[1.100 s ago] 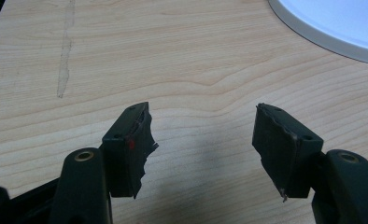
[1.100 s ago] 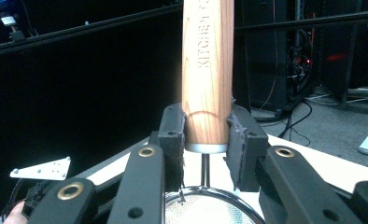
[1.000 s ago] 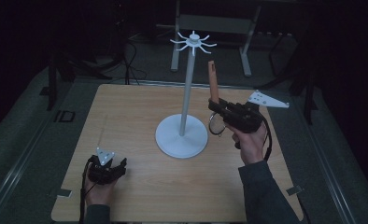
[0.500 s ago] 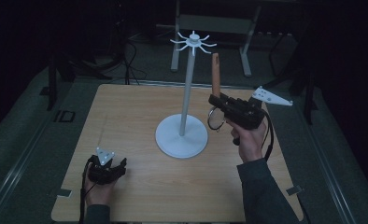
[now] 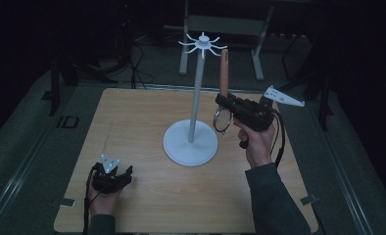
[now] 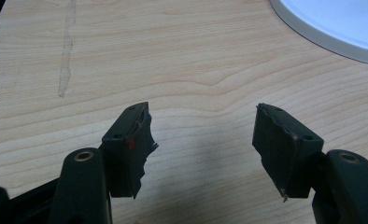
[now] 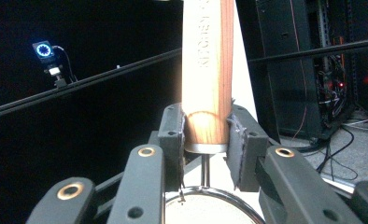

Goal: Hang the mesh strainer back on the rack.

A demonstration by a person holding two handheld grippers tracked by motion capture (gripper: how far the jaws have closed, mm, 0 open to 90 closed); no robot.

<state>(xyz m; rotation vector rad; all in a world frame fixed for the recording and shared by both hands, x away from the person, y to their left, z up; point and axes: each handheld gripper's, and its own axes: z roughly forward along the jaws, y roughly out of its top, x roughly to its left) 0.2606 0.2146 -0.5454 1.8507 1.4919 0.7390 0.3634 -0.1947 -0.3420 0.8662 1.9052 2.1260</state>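
Nearest, at about 7 o'clock on the bench (image 5: 147, 205): left hand-held gripper (image 5: 113, 177) rests low on the wood, jaws apart, nothing between them. In the left gripper view its pads (image 6: 135, 144) frame bare wood grain, with the stand's white base at 1 o'clock. Judged parked, out of the working hand's way.

Centre: white hanging stand (image 5: 196, 105), round base, thin pole, ring of spoke hooks on top.

At 3 o'clock of the pole, raised off the bench: right hand-held gripper (image 5: 226, 103), jaws clamped on the strainer (image 5: 224, 73) at the lower end of its wooden handle. Handle points straight up, wire ring hanging below the jaws. Held upright probably so the top end can reach a hook.

Strainer: reddish-brown handle with printed lettering, metal collar, thin stem, round wire rim (image 7: 205, 198). Handle tip sits just right of the hooks, slightly below them.
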